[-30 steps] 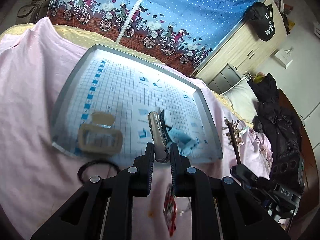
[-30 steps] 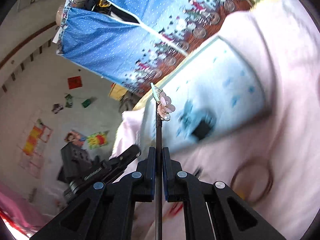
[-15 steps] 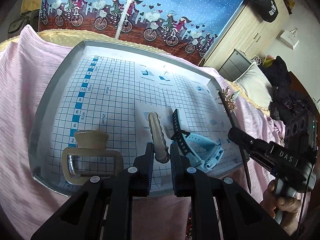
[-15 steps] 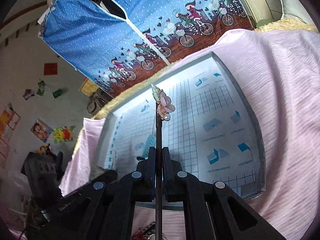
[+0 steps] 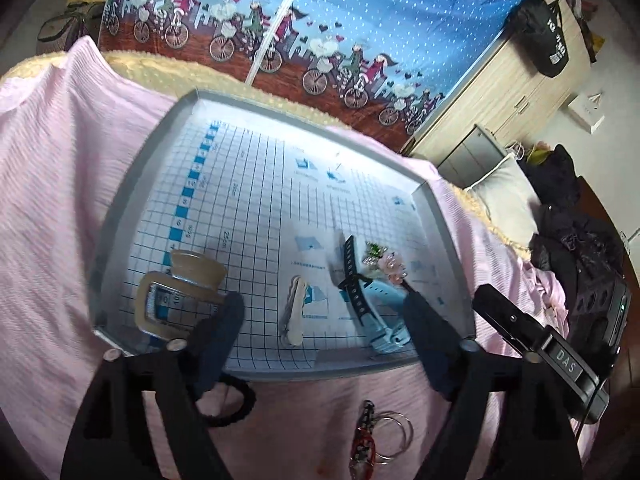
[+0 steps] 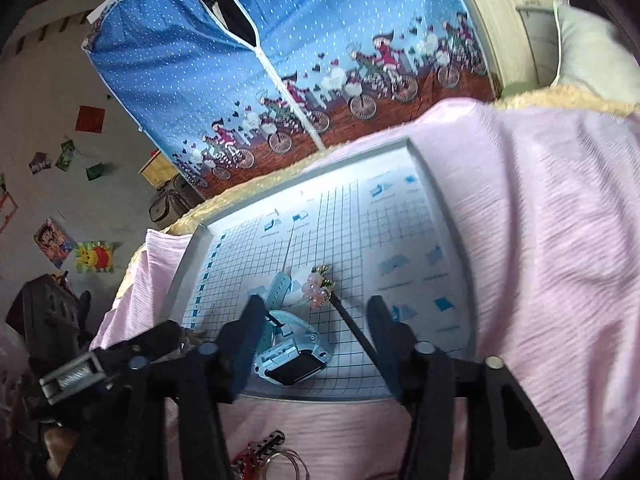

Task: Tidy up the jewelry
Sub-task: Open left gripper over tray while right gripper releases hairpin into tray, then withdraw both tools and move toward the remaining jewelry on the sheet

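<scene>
Pink ribbed cloth [image 5: 60, 184] covers the bed, and on it sits our grey tray [image 5: 120, 216] lined with a blue-and-white grid sheet. Behind the tray we see a strip of cream fleece [image 5: 160, 68], then a blue dotted curtain [image 5: 360, 8] printed with cyclists. A wooden cabinet [image 5: 512, 84] with a black cap [image 5: 548, 40] hanging on it stands to the right; a white pillow [image 5: 504, 200] and dark clothing [image 5: 572, 232] lie beyond the tray's right rim. In the right wrist view, posters [image 6: 94, 256] dot a pale wall.

Our left gripper [image 5: 320, 320] hangs over the tray's near edge, fingers spread wide and empty. Between them a cream hair clip [image 5: 294, 308] lies on the grid. A beige claw clip [image 5: 176, 292] rests in the near left corner. Our right gripper [image 6: 316, 316] is likewise spread wide, holding nothing. A light blue watch [image 6: 292, 348] lies at the tray's near edge towards the right, and the flowered hairpin [image 6: 320, 288] lies across it, its dark stem running towards the near rim.

Off the tray, on the cloth in front of its near edge, we see a black hair tie [image 5: 240, 404], a red beaded piece [image 5: 362, 440] and thin metal rings [image 5: 394, 436].
</scene>
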`<state>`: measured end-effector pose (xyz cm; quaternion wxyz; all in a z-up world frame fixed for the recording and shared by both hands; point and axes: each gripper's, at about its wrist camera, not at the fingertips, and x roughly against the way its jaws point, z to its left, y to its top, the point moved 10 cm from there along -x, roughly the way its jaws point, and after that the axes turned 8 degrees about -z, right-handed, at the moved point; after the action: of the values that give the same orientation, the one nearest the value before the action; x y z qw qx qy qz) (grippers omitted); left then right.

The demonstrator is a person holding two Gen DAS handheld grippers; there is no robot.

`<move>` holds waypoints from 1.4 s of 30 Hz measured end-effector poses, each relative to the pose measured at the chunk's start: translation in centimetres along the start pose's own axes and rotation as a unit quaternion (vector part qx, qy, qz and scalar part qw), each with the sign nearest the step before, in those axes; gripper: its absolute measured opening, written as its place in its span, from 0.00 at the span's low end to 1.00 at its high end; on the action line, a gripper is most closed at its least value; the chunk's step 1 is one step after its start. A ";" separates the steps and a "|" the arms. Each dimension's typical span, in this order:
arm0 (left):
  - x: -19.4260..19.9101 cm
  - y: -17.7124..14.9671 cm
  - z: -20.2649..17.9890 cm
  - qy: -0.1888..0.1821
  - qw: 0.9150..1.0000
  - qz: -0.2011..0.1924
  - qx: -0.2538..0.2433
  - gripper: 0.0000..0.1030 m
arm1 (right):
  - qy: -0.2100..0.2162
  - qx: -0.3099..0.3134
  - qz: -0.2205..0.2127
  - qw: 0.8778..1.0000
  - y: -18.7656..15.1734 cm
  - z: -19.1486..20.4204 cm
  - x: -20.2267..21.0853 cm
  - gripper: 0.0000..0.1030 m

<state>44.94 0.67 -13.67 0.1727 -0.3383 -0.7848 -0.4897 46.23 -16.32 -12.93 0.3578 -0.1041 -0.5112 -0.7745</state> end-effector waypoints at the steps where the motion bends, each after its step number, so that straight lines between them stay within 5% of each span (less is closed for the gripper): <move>1: 0.7 0.3 -0.2 0.003 1.000 -0.011 -0.004 0.84 | -0.008 0.013 -0.013 1.000 0.3 0.2 1.1 0.65; 3: 2.9 0.9 -0.6 0.014 0.999 -0.041 -0.023 0.99 | -0.015 0.033 -0.033 0.999 0.7 0.7 2.8 0.81; 6: 6.5 1.7 -1.6 0.038 0.993 -0.093 -0.065 0.99 | -0.020 0.067 -0.067 0.995 1.4 2.1 5.7 1.00; 16: 15.0 -0.8 -4.6 0.067 0.973 -0.151 -0.159 0.99 | -0.021 0.166 -0.150 0.974 0.1 7.0 13.2 1.00; 23: 17.6 -5.9 -4.0 0.075 0.979 -0.124 -0.144 0.98 | -0.024 0.198 -0.164 0.966 -3.6 9.1 17.0 1.00; 34: 21.1 -10.5 -2.5 0.119 0.979 -0.117 -0.114 0.98 | -0.049 0.173 -0.115 0.977 -9.3 7.8 19.7 1.00; 42: 18.6 -13.0 -2.8 0.111 0.983 -0.056 -0.133 0.98 | -0.080 0.105 -0.031 0.991 -11.4 4.3 17.3 1.00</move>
<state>22.44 1.11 -9.64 0.1848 -0.2573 -0.7059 -0.6335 25.36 -17.85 -10.03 0.3002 -0.1117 -0.6193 -0.7168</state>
